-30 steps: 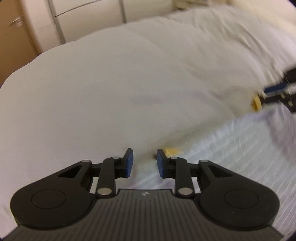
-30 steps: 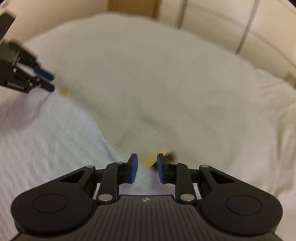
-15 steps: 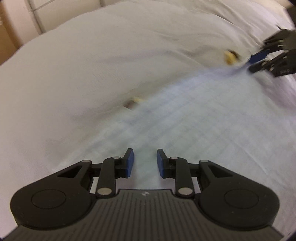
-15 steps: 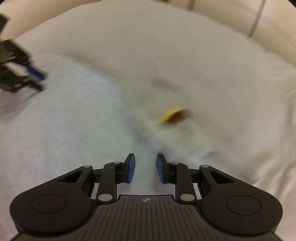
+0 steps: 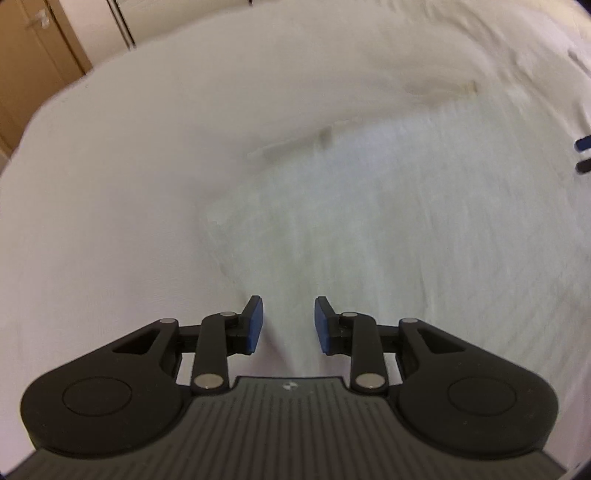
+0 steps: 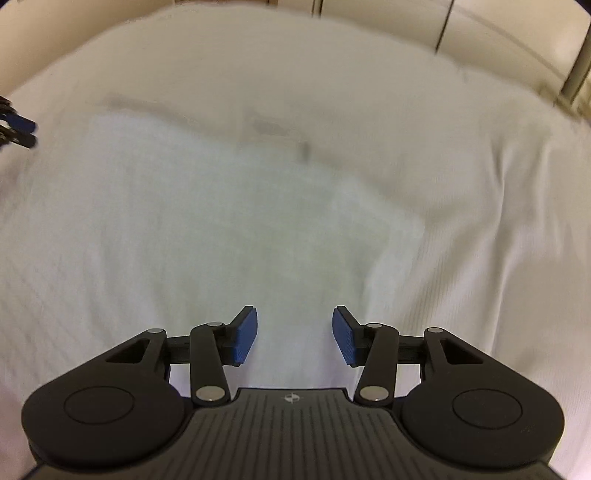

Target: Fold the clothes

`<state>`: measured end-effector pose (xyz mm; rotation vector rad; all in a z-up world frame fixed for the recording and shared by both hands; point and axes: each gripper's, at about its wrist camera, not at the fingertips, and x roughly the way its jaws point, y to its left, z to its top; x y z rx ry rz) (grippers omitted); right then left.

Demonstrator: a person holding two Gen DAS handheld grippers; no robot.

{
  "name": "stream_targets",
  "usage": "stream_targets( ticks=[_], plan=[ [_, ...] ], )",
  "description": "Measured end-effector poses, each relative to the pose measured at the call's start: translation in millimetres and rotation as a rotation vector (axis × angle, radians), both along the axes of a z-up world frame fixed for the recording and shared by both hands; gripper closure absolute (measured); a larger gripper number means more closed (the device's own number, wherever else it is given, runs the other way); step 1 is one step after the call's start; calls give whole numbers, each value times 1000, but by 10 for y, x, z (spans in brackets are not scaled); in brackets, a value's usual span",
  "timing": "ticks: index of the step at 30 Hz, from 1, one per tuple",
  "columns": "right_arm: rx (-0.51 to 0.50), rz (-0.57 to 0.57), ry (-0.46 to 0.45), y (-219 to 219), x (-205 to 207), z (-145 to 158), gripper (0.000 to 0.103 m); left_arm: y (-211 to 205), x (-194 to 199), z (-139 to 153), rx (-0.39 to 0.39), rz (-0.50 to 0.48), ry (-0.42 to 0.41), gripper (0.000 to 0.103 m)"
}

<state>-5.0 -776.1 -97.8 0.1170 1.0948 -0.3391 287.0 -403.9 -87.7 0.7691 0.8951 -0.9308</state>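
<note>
- Your left gripper (image 5: 288, 321) hangs over the near part of the garment (image 5: 388, 221), its blue pads (image 5: 255, 325) parted with nothing between them.
- Your right gripper (image 6: 293, 332) is spread wider, also holding nothing; only cloth shows in the gap.
- The garment, pale with faint stripes, lies spread flat on the white bedcover (image 5: 147, 147); in the right wrist view (image 6: 203, 221) it fills the middle and left of the picture.
- Its far edge is blurred; a small dark mark (image 5: 325, 138) sits near that edge, and you cannot tell what it is.
- In the left wrist view, the tips of your right gripper (image 5: 583, 155) show at the right border, beside the garment's far side.
- In the right wrist view, your left gripper (image 6: 18, 131) shows at the left border.
- Cupboard doors (image 6: 480, 33) stand beyond the bed.
</note>
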Motion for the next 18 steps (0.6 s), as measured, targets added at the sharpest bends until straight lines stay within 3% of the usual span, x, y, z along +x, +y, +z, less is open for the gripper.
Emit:
stream_targets(
  ticks=[3, 5, 9, 13, 18],
  plan=[
    [-1, -41, 62, 125, -339, -103, 55, 322, -163, -169, 106, 18, -34, 77],
    [-6, -83, 84, 185, -548, -91, 55, 518, -232, -185, 128, 53, -55, 77],
    [-18, -112, 81, 453, -818, 51, 55, 723, -450, 26, 60, 112, -71, 77],
    [-1, -48, 39, 785, -886, 199, 55, 613, -830, 230, -46, 35, -62, 71],
    [70, -9, -5, 990, -749, 134, 56, 308, -1066, 58, -98, -46, -12, 71]
  ],
)
